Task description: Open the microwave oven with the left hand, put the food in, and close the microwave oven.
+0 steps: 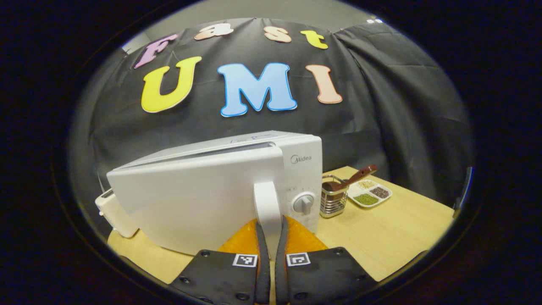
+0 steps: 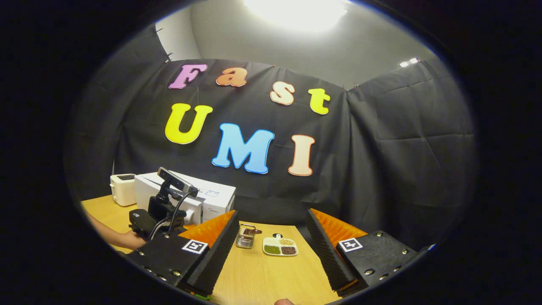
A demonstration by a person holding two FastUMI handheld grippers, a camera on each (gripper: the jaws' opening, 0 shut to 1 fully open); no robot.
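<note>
Left gripper (image 1: 271,237) clamped on microwave (image 1: 220,190) door handle (image 1: 267,203), door swung partly ajar, oven directly ahead on table (image 1: 394,237). Right gripper (image 2: 271,250) spread wide, empty, held well right of microwave; food dish (image 2: 280,246) between its fingers, farther off

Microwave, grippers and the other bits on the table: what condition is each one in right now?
Microwave door: swung partly open.
Door handle: clamped between the left gripper's fingers.
Left gripper: shut on the door handle.
Right gripper: open, holding nothing, above the table.
Timer knob: pointer upright.
Wire basket: upright, holding a brown spoon.
Divided dish: flat on the table, compartments filled.
</note>
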